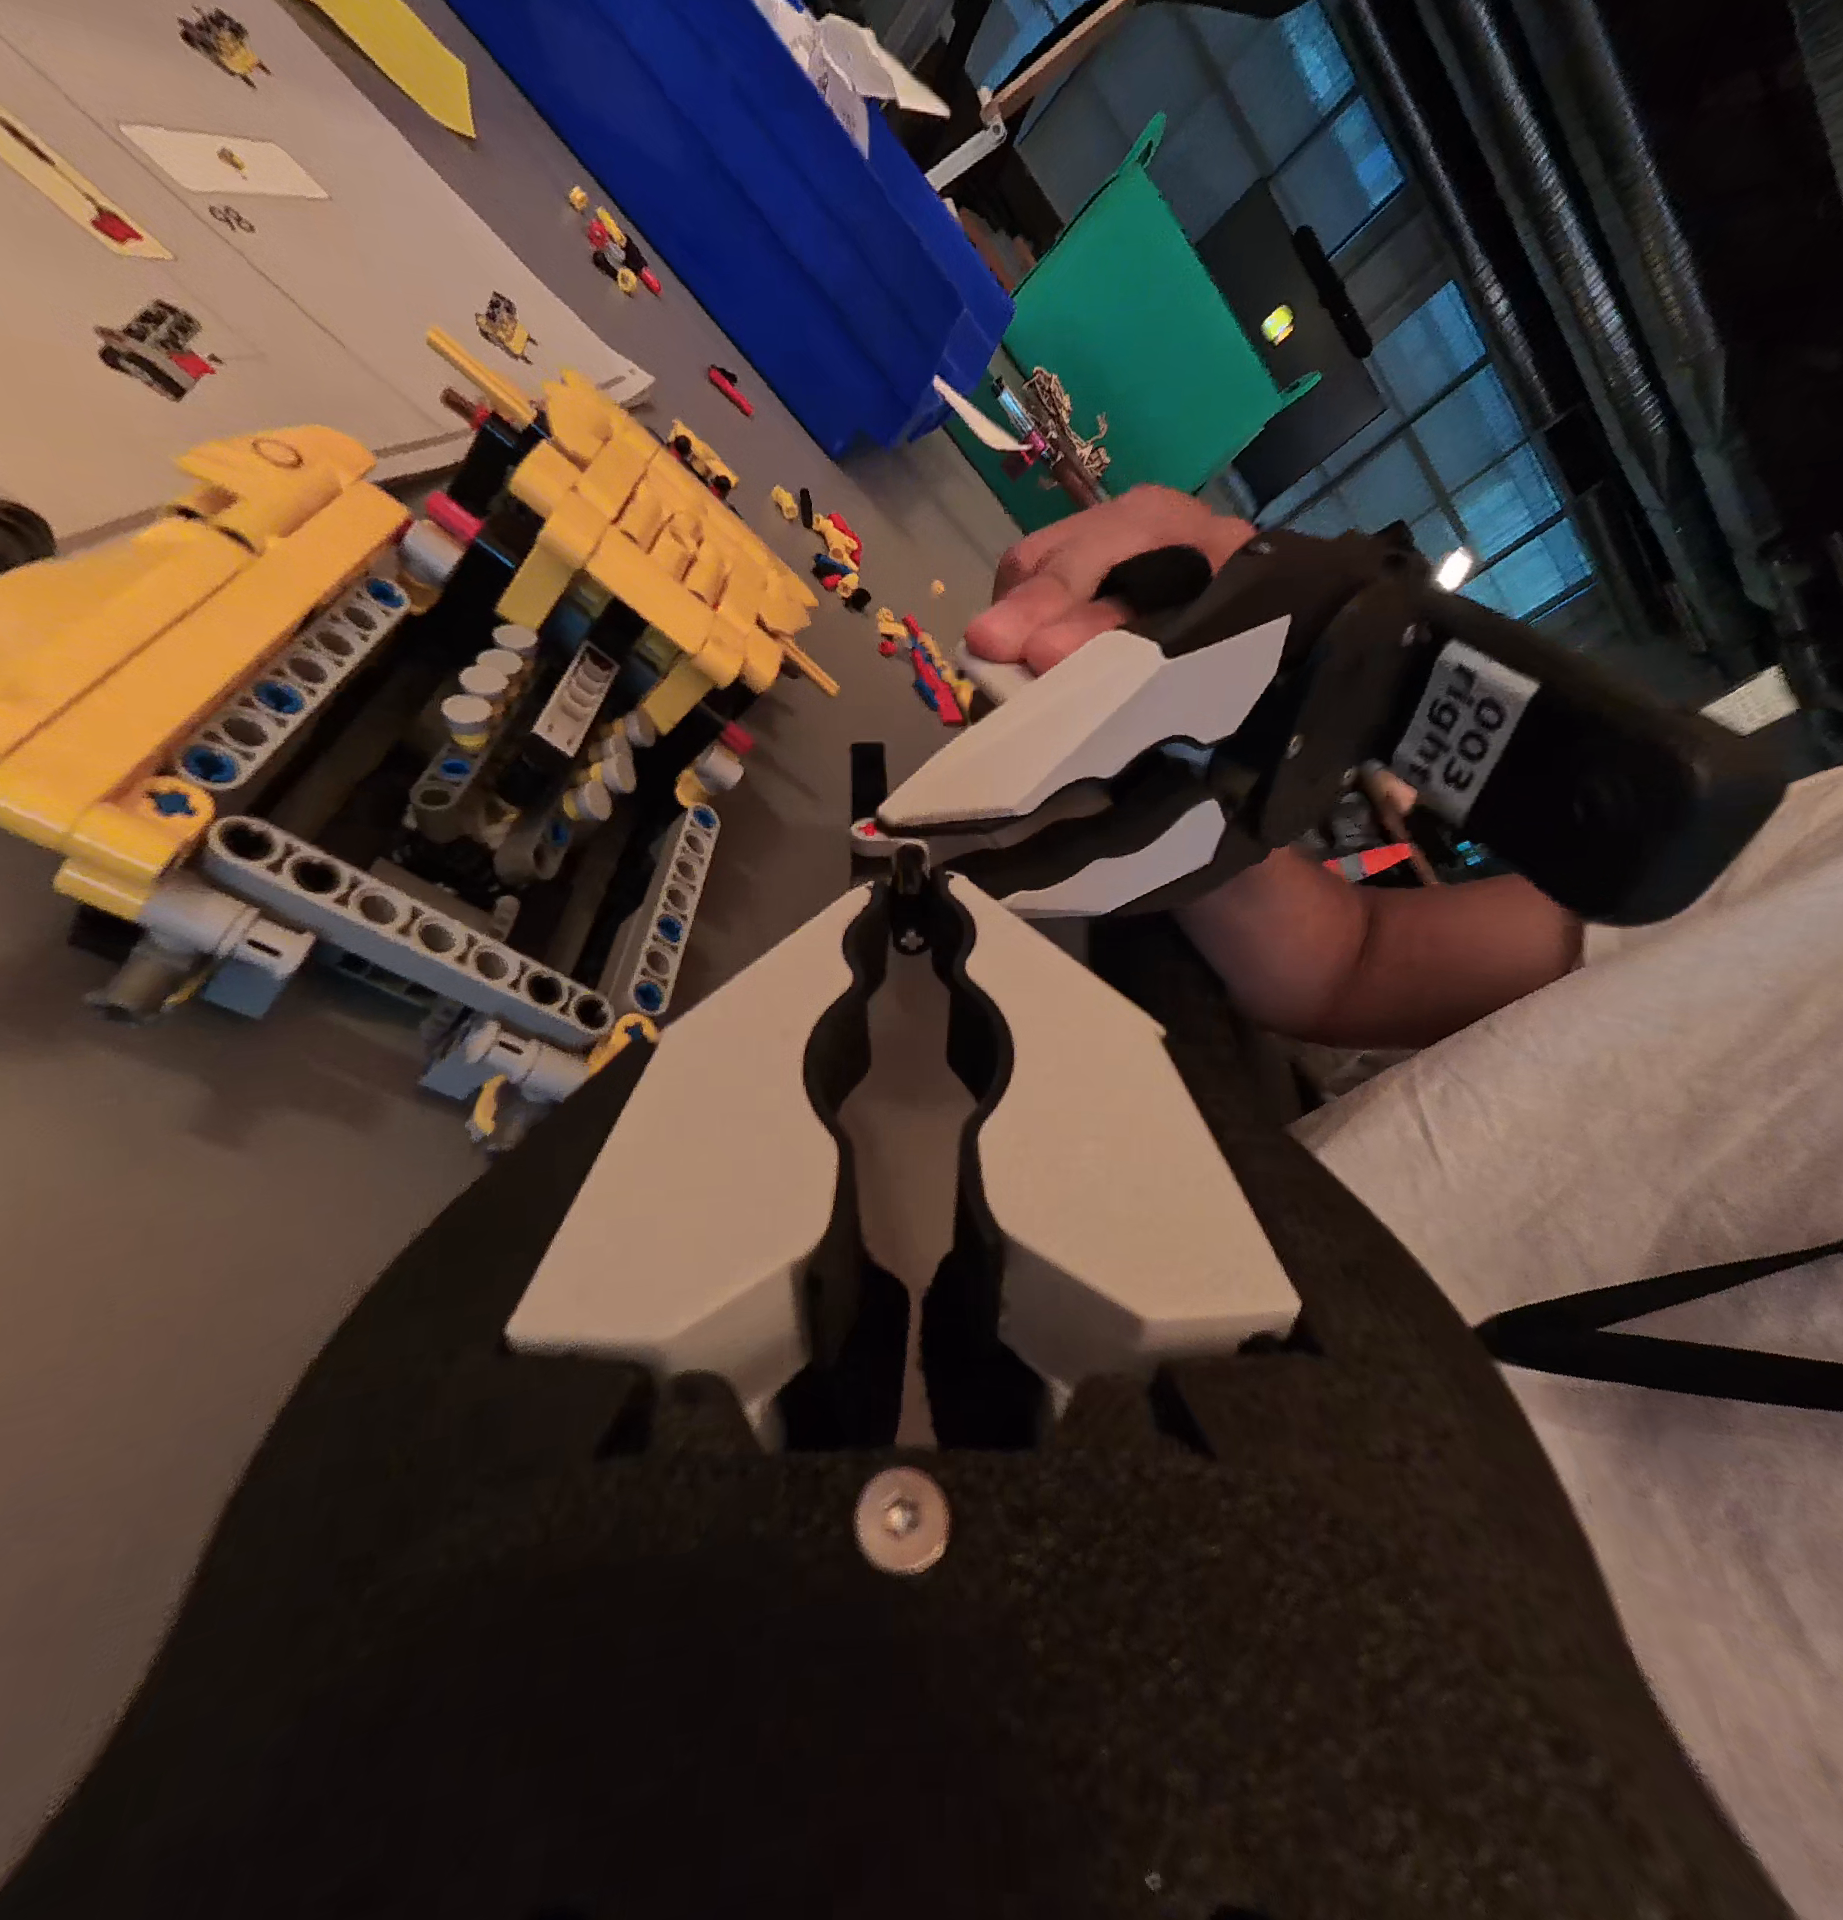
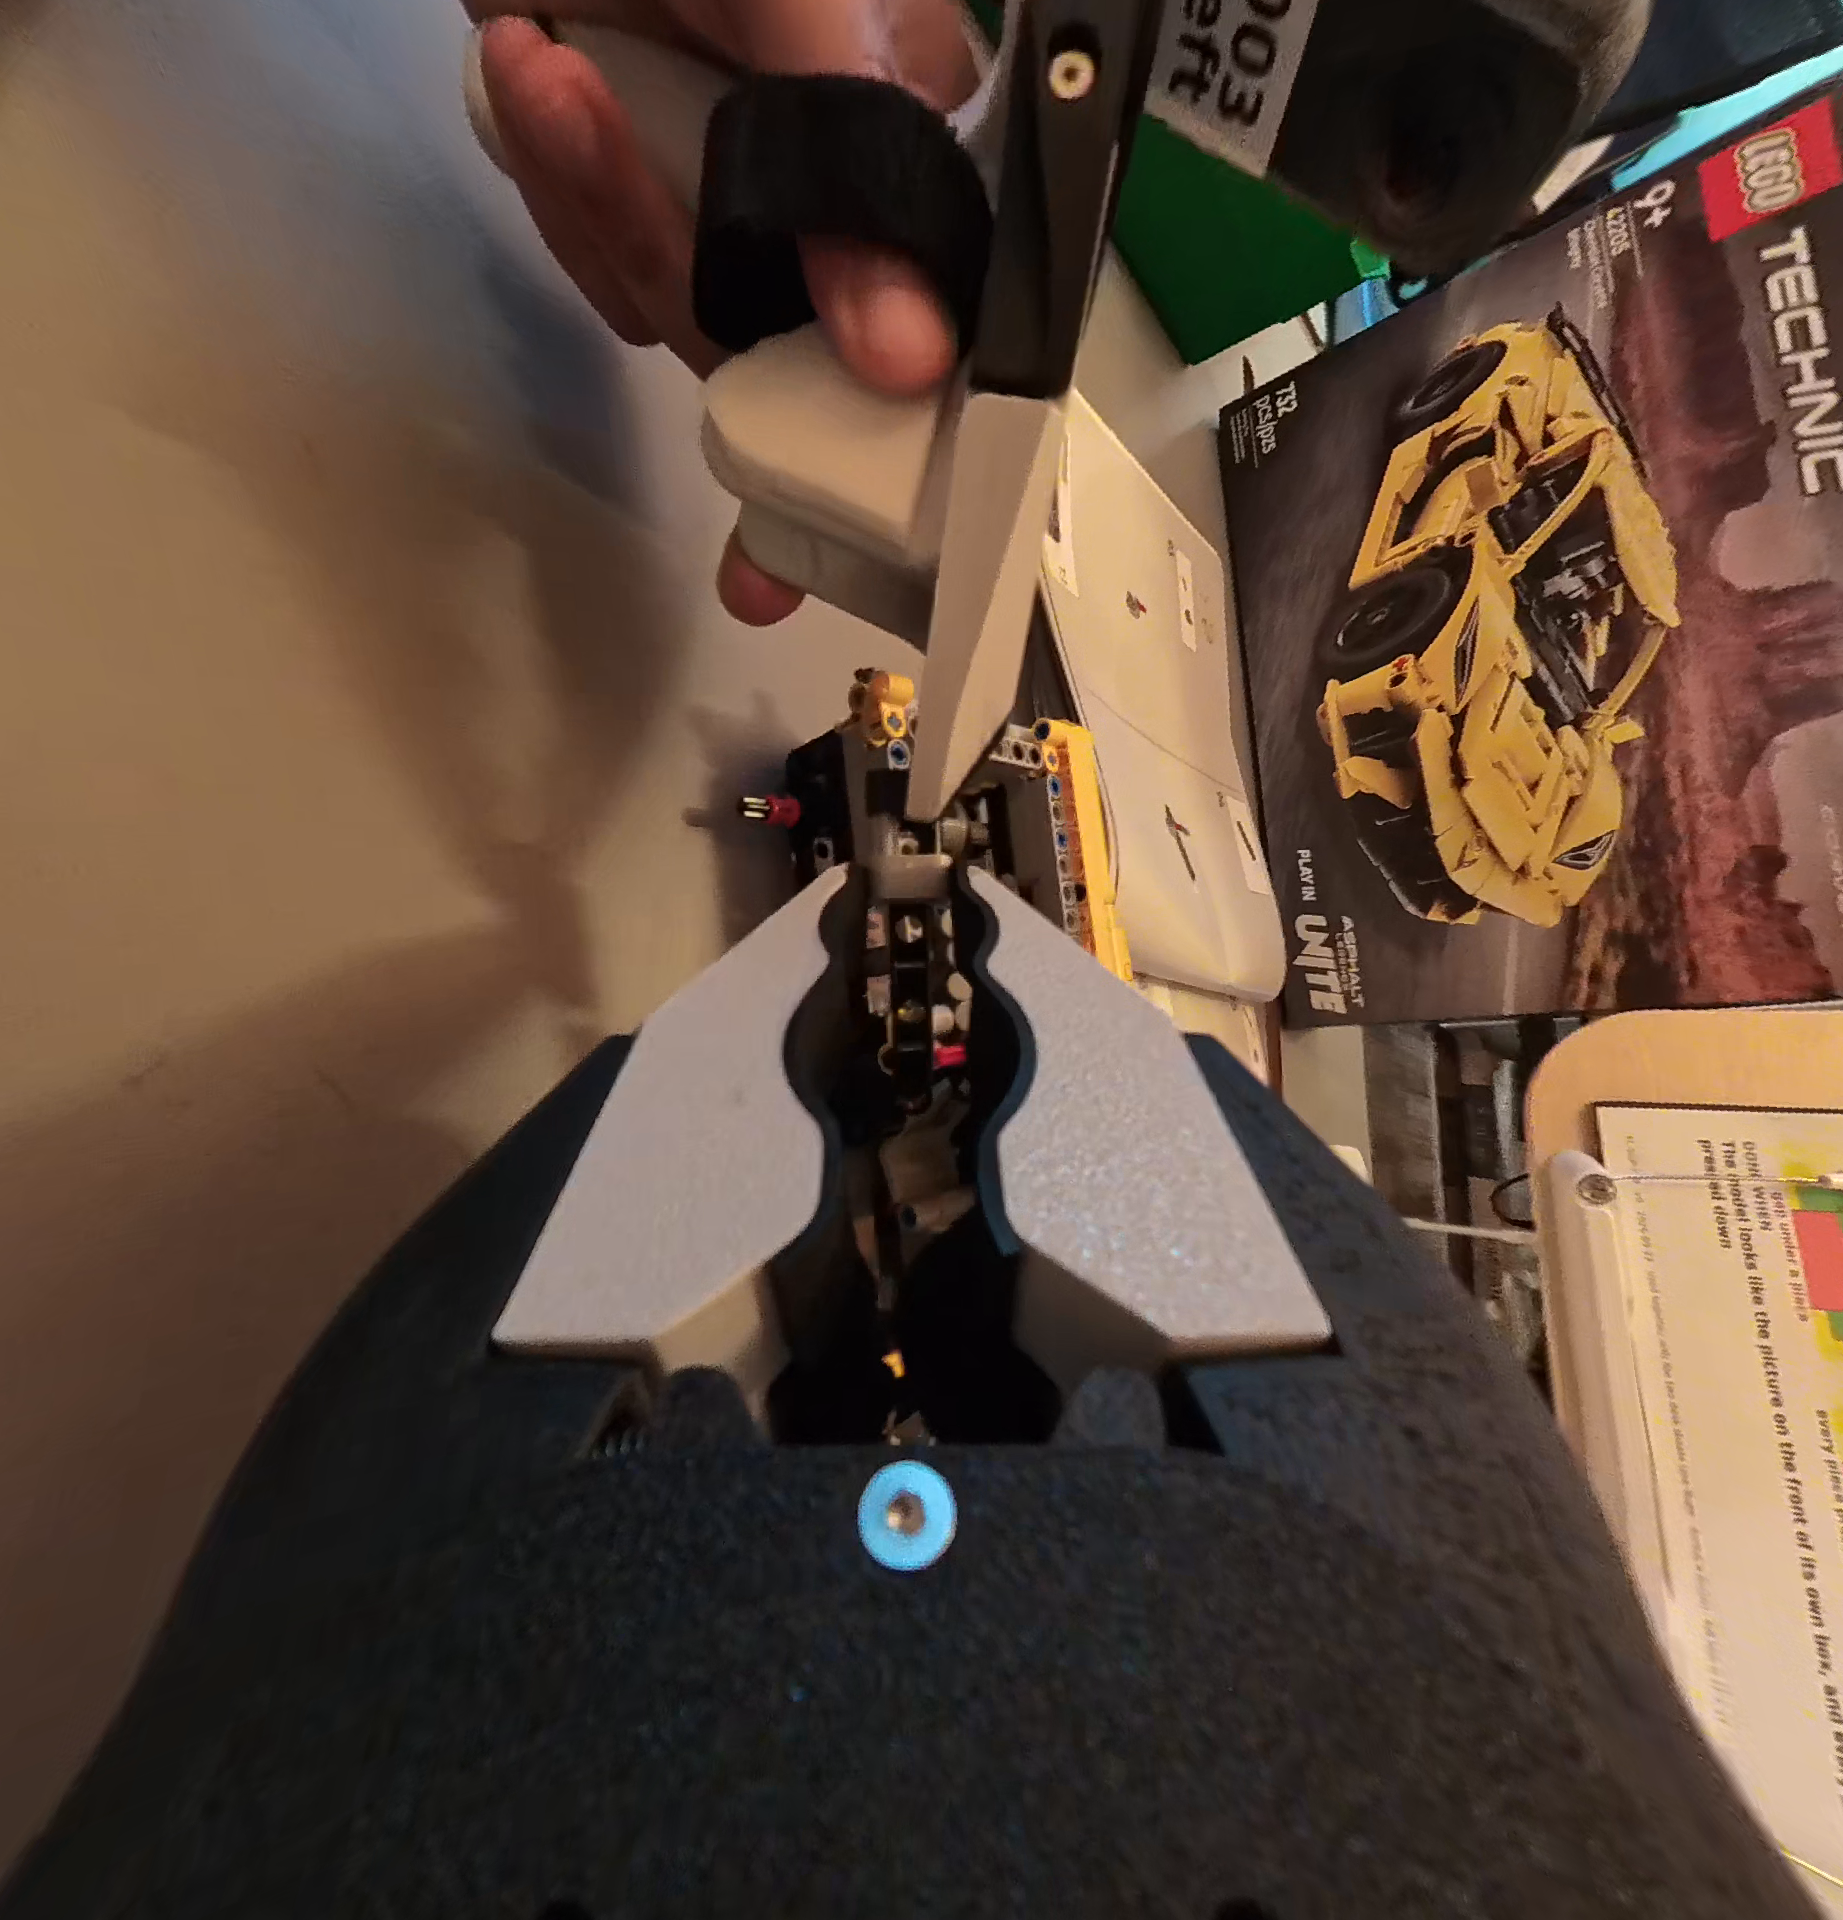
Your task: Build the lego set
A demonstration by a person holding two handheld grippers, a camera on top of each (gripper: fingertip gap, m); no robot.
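Note:
The part-built yellow and black Lego car (image 1: pixel 377 675) lies on the grey table to the left in the left wrist view. It also shows behind the fingers in the right wrist view (image 2: pixel 1073 821). My left gripper (image 1: pixel 909 896) is shut on a small black piece (image 1: pixel 911 930) just right of the car. My right gripper (image 1: pixel 875 828) comes in from the right, shut on a small grey piece (image 1: pixel 867 834) that meets the black piece at the tips. In the right wrist view my right gripper (image 2: pixel 909 883) holds the grey piece (image 2: pixel 912 871), and the left gripper's tip (image 2: pixel 932 795) touches it from above.
An open instruction booklet (image 1: pixel 273 260) lies behind the car, with a blue bin (image 1: pixel 751 208) and a green container (image 1: pixel 1135 332) beyond. Loose small pieces (image 1: pixel 844 551) are scattered on the table. The set's box (image 2: pixel 1571 623) and a printed sheet (image 2: pixel 1727 1403) lie at the right. My two grippers' fingertips are within a few centimetres of each other.

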